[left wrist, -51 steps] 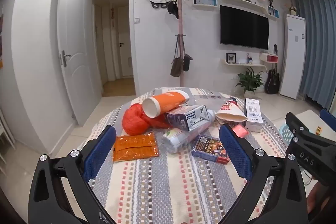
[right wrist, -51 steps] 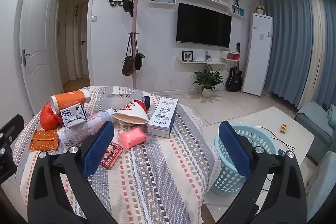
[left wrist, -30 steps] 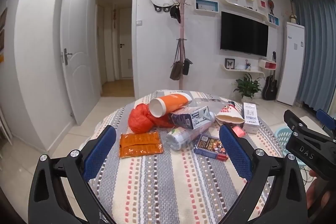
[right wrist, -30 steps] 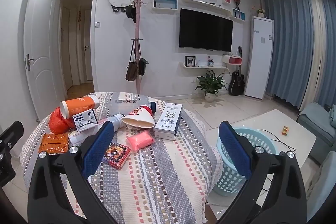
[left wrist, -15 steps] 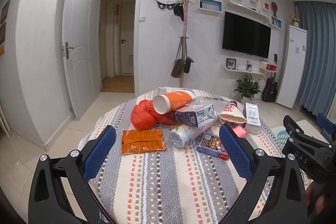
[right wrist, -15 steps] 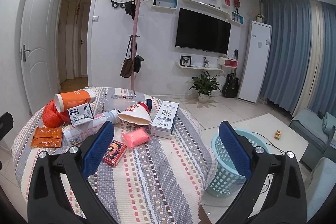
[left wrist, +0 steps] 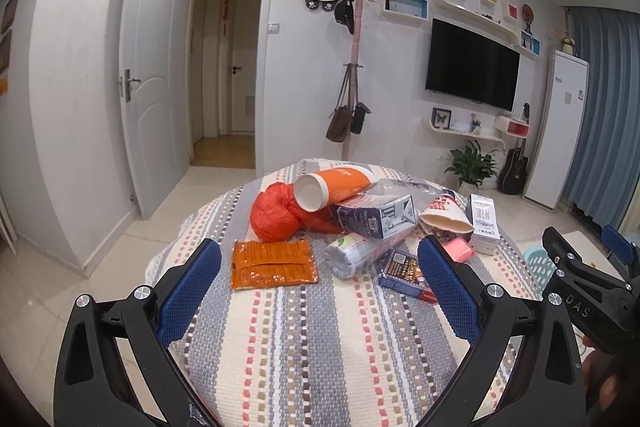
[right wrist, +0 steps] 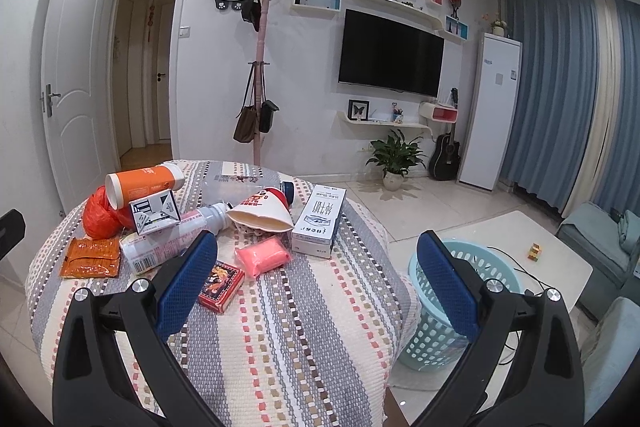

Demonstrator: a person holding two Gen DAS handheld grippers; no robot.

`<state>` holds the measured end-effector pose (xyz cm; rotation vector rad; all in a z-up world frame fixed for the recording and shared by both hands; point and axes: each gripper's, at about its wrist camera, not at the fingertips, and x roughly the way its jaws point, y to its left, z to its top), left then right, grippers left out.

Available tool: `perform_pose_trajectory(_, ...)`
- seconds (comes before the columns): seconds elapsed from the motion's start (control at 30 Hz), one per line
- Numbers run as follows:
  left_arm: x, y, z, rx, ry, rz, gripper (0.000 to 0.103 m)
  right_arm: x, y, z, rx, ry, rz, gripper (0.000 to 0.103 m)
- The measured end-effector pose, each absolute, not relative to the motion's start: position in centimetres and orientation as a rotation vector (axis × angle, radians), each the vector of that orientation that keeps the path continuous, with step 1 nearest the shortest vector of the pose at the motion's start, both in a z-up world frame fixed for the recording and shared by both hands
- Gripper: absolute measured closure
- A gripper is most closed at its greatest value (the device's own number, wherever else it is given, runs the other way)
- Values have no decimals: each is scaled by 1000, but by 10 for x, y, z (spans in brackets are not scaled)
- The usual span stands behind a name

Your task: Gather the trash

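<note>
Trash lies piled on a round table with a striped cloth (left wrist: 312, 347): an orange packet (left wrist: 274, 265), an orange plastic bag (left wrist: 276, 213), an orange-and-white tube (left wrist: 334, 185), a dark carton (left wrist: 376, 217), a plastic bottle (left wrist: 356, 251), a paper cup (right wrist: 262, 213), a pink pack (right wrist: 262, 257), a card box (right wrist: 220, 285) and a white box (right wrist: 320, 223). My left gripper (left wrist: 318, 293) is open and empty, short of the pile. My right gripper (right wrist: 316, 285) is open and empty above the table's near right part. A light blue basket (right wrist: 452, 311) stands on the floor right of the table.
A low white table (right wrist: 536, 263) with a small toy stands beyond the basket. A sofa (right wrist: 600, 239) is at the far right. A coat rack (right wrist: 260, 67), a potted plant (right wrist: 394, 159) and an open door (left wrist: 152, 99) stand by the far wall.
Both grippers have drawn back and risen slightly, so the table and pile look a little smaller and lower. Nothing on the table has moved. Both grippers have stayed open.
</note>
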<state>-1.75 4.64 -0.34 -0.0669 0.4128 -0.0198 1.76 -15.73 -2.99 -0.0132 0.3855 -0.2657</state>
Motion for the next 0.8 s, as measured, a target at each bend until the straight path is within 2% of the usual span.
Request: perform_pose_trajectory(0.8,-10,45,-8,-54,430,-46,7,23,-159,-32,-9,389,-286,8)
